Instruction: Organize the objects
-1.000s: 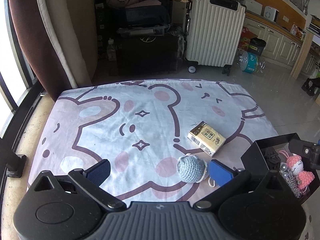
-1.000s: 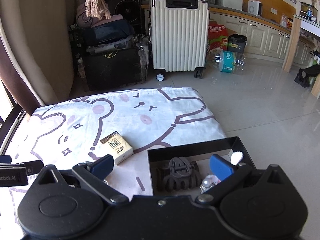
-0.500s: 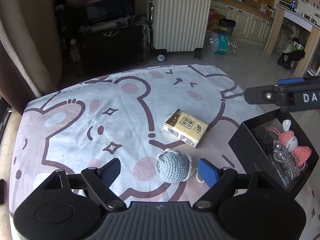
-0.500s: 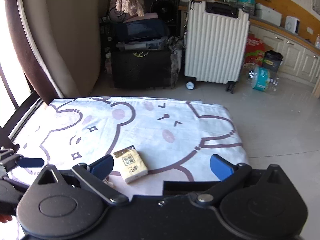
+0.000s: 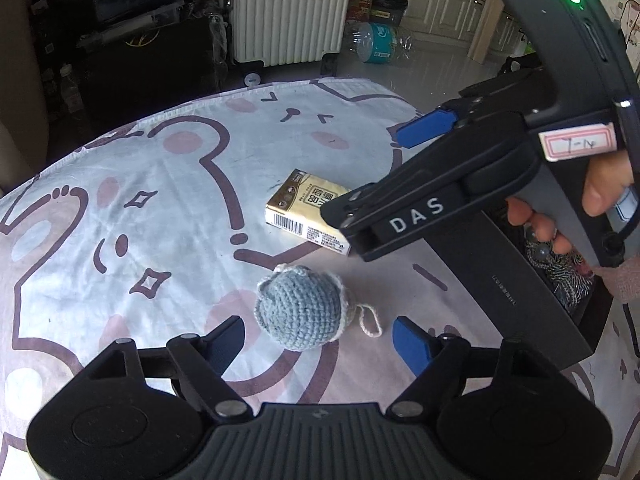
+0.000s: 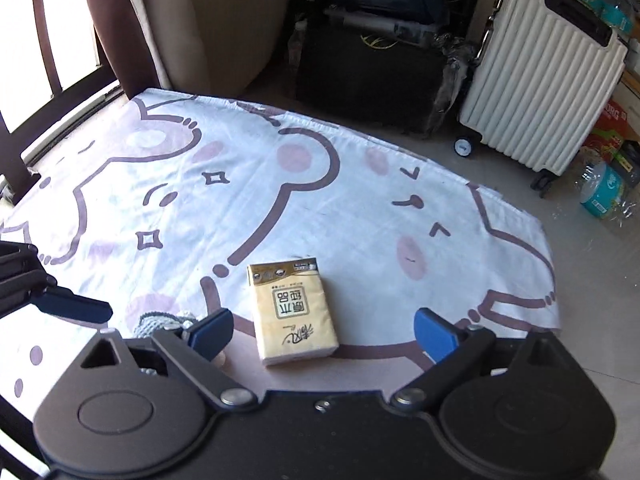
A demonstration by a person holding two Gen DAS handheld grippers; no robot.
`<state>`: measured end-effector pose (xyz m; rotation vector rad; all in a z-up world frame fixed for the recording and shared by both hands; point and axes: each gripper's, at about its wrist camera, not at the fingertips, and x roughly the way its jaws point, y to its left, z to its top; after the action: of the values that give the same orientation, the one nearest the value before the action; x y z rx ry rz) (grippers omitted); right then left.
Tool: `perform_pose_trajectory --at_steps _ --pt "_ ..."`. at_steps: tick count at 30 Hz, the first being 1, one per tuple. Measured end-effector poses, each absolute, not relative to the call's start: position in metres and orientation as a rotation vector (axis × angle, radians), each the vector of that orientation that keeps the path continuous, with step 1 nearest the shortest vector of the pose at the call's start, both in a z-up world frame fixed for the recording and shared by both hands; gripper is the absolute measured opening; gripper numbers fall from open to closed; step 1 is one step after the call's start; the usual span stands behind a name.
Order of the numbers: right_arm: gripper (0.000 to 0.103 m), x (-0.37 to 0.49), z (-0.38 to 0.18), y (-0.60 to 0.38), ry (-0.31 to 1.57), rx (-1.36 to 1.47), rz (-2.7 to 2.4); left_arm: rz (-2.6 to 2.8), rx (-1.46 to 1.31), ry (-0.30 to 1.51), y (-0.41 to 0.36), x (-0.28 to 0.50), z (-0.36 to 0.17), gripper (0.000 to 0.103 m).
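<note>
Where "DAS" marks the right gripper, barcoded tissue pack lies.

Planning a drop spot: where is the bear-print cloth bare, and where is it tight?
Bare: the broad stretch of bear-print cloth running from the yellow tissue pack toward the window and far edge. Crowded: the near right corner, where the pack, blue-grey crocheted ball, black storage box, left gripper and right gripper bunch.

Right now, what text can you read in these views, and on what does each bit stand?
"DAS": side of the right tool.
"7-14", handwritten, roughly: sticker on its handle.
Chinese characters and a barcode: yellow tissue pack; small print unreadable.
Faint print on the black box: too small.
</note>
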<state>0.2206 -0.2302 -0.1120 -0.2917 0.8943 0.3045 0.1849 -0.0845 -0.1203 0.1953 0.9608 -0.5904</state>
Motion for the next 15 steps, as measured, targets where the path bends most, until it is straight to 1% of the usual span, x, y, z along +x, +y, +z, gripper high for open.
perform_pose_trajectory --at_steps 3,12,15 --pt "0.097 0.231 -0.124 -0.227 0.920 -0.270 0.304 -0.600 0.192 0.977 -0.085 0.189 -0.127 0.078" --pt "0.090 0.249 -0.152 -0.214 0.981 -0.240 0.282 -0.588 0.149 1.006 -0.086 0.201 -0.137 0.072" --pt "0.079 0.249 -0.157 -0.212 0.988 -0.242 0.280 -0.585 0.157 1.015 -0.089 0.204 -0.140 0.069"
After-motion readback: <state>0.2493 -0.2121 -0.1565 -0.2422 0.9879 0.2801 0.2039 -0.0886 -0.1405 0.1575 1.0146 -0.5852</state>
